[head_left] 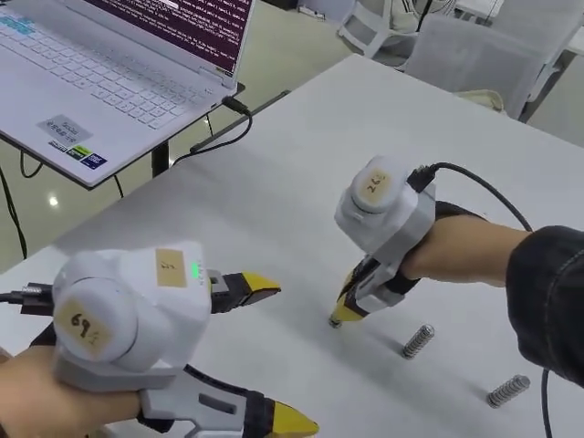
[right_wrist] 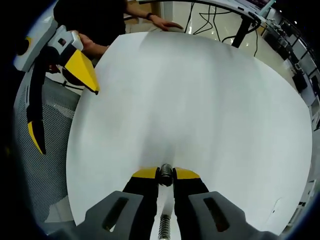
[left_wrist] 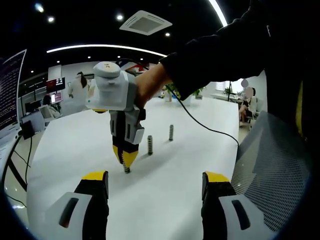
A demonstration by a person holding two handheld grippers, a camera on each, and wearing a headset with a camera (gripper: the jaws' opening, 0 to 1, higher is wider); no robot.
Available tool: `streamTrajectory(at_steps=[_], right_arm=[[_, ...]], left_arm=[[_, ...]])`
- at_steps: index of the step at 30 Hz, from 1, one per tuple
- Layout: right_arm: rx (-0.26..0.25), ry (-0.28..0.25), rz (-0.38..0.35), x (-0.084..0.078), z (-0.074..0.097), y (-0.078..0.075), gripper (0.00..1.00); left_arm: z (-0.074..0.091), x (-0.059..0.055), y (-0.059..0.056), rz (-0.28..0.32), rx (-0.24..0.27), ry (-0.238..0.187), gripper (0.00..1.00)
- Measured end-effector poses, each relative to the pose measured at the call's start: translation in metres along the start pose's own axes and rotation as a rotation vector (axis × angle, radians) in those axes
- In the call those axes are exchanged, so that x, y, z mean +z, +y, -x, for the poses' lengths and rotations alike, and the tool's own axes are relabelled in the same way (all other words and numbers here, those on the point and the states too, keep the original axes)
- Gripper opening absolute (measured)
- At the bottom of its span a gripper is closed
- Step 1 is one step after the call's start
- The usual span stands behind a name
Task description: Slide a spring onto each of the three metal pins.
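My right gripper [head_left: 336, 319] points down at the white table [head_left: 301, 164], shut on a small metal spring [right_wrist: 165, 175] that touches the tabletop. From the left gripper view the right gripper [left_wrist: 126, 165] stands straight ahead, the spring [left_wrist: 127, 169] at its tip. Two more springs [head_left: 417, 340] [head_left: 508, 390] stand upright to its right, also seen as springs [left_wrist: 149, 145] [left_wrist: 171, 132] behind it; whether pins run inside them I cannot tell. My left gripper [head_left: 278, 356] hovers open at the near left, empty, its jaws wide apart [left_wrist: 155, 177].
An open laptop [head_left: 109, 82] sits on a stand at the far left with a cable [head_left: 224, 137] hanging toward the table edge. Chairs [head_left: 474, 46] stand beyond the far right corner. A mesh chair back [left_wrist: 280, 170] is close on the right of the left gripper view.
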State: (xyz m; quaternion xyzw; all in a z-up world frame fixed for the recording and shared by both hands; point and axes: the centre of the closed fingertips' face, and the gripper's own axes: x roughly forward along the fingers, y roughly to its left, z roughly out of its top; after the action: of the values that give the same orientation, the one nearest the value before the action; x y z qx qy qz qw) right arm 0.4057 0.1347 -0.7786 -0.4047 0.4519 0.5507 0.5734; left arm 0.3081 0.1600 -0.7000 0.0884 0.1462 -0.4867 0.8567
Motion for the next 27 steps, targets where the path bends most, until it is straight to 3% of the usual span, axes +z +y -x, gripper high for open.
streamTrajectory(at_steps=[14,22,27], right_arm=[[-0.001,-0.025,0.018,0.001,0.002,0.001,0.15],[-0.029,-0.079,0.004,0.003,0.015,-0.001,0.29],[-0.061,-0.145,-0.03,0.004,0.025,-0.006,0.4]], left_arm=[[-0.001,0.001,-0.001,-0.004,-0.006,0.003,0.73],[-0.003,0.001,-0.001,-0.008,-0.011,0.009,0.73],[-0.005,0.002,-0.001,-0.013,-0.014,0.014,0.73]])
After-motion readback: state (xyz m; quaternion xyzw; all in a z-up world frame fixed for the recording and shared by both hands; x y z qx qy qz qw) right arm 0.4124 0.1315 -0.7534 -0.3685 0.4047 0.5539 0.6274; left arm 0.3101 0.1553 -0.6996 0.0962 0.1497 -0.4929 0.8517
